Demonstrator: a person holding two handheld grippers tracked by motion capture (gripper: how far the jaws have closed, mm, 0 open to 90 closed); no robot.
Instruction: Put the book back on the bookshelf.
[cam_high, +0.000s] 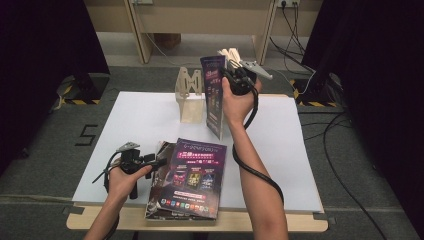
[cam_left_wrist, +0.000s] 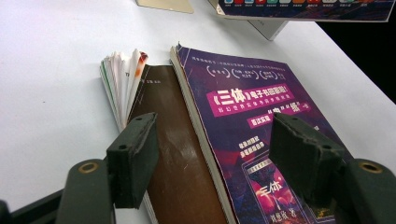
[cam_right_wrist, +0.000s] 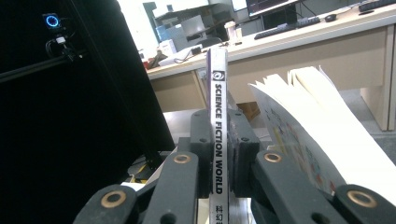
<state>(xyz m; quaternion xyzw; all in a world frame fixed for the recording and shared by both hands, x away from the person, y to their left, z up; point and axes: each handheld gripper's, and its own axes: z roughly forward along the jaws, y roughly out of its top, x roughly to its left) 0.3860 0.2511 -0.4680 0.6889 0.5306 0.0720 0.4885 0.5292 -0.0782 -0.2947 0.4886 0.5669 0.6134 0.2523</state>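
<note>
The right gripper (cam_high: 235, 75) has its fingers clamped on the spine of an upright magazine (cam_high: 214, 95), while the left gripper (cam_high: 159, 161) holds fingers spread apart over the stacked magazines (cam_high: 192, 180) on the worktop (cam_high: 140, 120).

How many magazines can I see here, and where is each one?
3, perhaps more hidden. One magazine is held upright in the right gripper, beside the wooden rack. The purple magazine lies on a brown one at the table's near edge.

My right gripper (cam_right_wrist: 218, 154) hides the lower spine of the magazine (cam_right_wrist: 218, 93); its cover stays edge-on there.
</note>
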